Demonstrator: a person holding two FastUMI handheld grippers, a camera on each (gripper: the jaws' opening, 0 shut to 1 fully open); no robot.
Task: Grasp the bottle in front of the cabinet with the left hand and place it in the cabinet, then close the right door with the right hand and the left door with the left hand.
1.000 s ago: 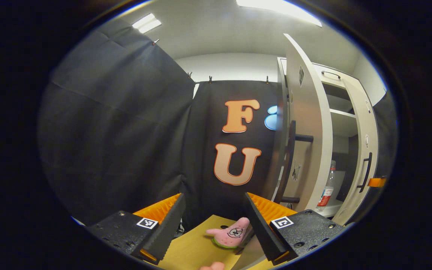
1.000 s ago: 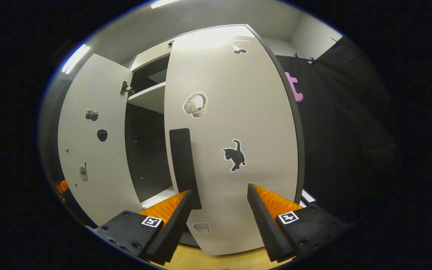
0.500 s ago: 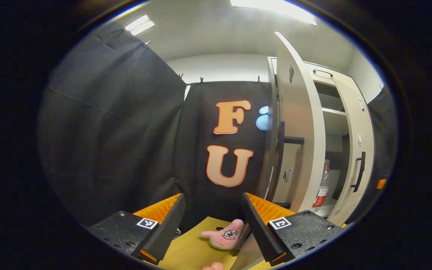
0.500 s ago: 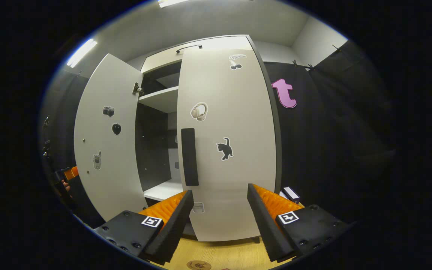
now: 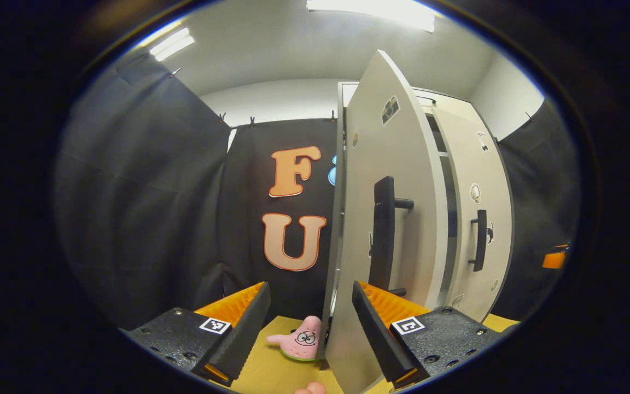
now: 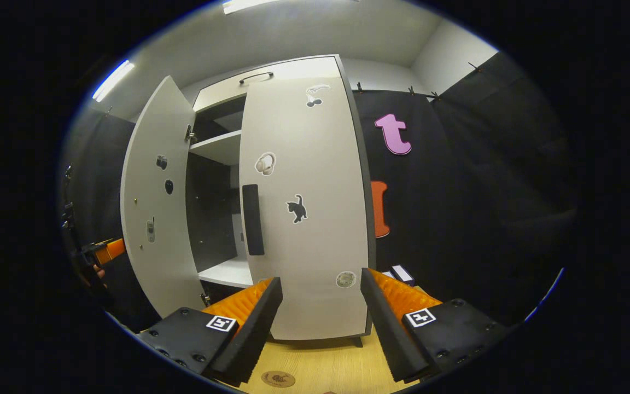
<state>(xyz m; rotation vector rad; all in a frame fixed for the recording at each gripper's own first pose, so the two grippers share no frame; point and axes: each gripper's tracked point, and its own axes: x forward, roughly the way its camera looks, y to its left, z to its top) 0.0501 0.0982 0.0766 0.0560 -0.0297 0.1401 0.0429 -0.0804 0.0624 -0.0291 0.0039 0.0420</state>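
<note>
- The tall white two-door cabinet [image 6: 293,71] stands on the pale wooden table [image 6: 326,364]. Its right door [image 6: 315,241], with stickers and a black bar handle [image 6: 252,219], lies flush shut.
- The left door [image 5: 359,230] stands partly open, its black handle [image 5: 383,232] facing the left gripper [image 5: 309,328].
- The left gripper's jaws are spread and empty.
- The right gripper [image 6: 320,323] hangs in front of the shut door, jaws apart, holding nothing.
- A pink star-shaped plush toy [image 5: 299,345] lies beside the left door's lower edge.

A pale wooden table [image 5: 271,372] carries a pink plush star [image 5: 299,345]

2 cabinet doors [image 6: 304,208], 1 plush star [image 5: 301,343]
</note>
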